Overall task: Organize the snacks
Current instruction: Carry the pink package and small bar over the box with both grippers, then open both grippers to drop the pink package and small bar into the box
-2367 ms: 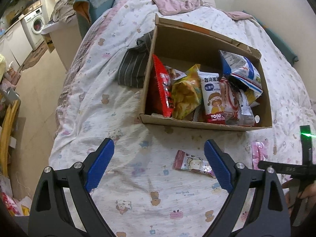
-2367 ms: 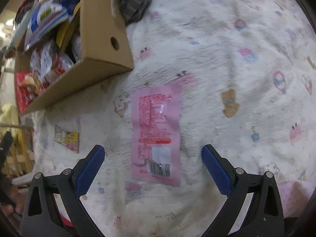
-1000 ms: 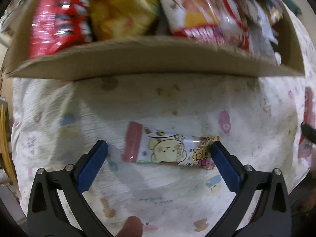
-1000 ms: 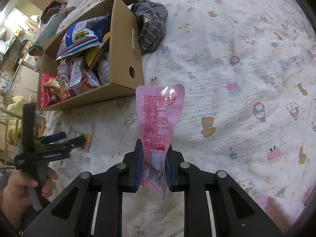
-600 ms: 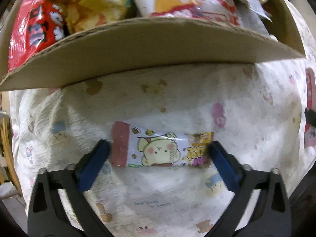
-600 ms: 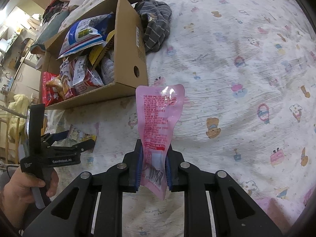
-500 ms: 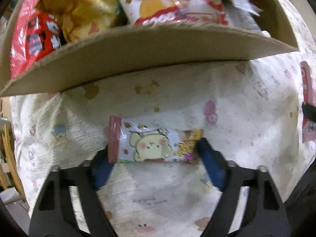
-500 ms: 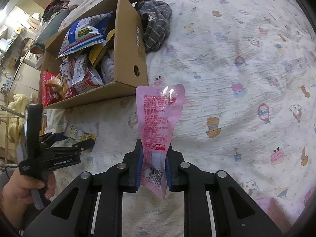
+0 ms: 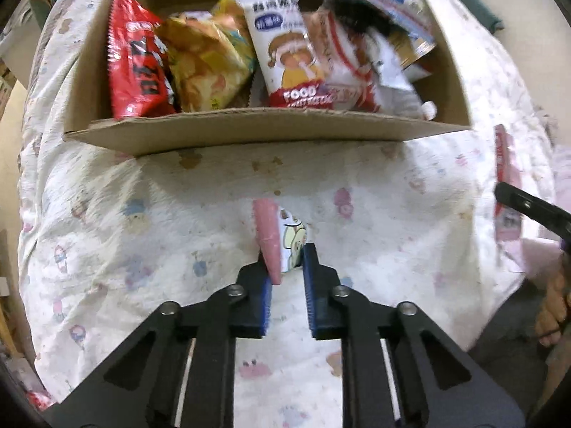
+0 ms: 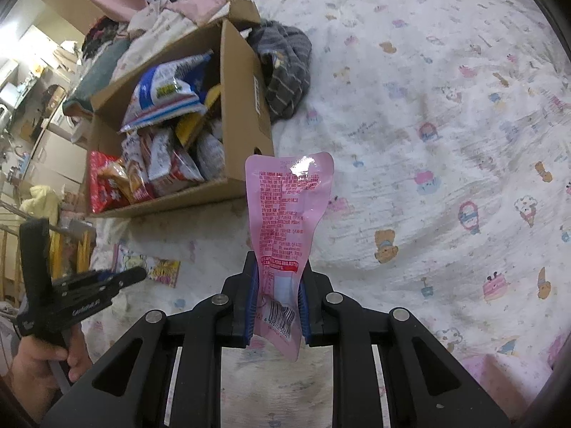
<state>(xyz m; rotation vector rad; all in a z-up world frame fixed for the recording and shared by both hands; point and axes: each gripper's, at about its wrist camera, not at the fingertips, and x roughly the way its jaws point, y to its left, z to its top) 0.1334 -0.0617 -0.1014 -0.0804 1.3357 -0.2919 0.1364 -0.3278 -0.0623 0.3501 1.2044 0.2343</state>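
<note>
**Both grippers clamped on snacks beside the box**

A bedspread (image 10: 446, 135) printed with small cartoon figures covers the bed. On it sits an open cardboard box (image 9: 249, 126) crowded with snack bags, a striped grey cloth (image 10: 285, 67) bunched against its far side. The right gripper (image 10: 277, 306) has its fingers pressed together on the lower end of a pink pouch (image 10: 289, 207), which stands upright above the bedspread, near the box. The left gripper (image 9: 287, 278) has its fingers closed on a small cartoon-printed snack bar (image 9: 282, 239), crumpled between the pads, just in front of the box's near wall.
</note>
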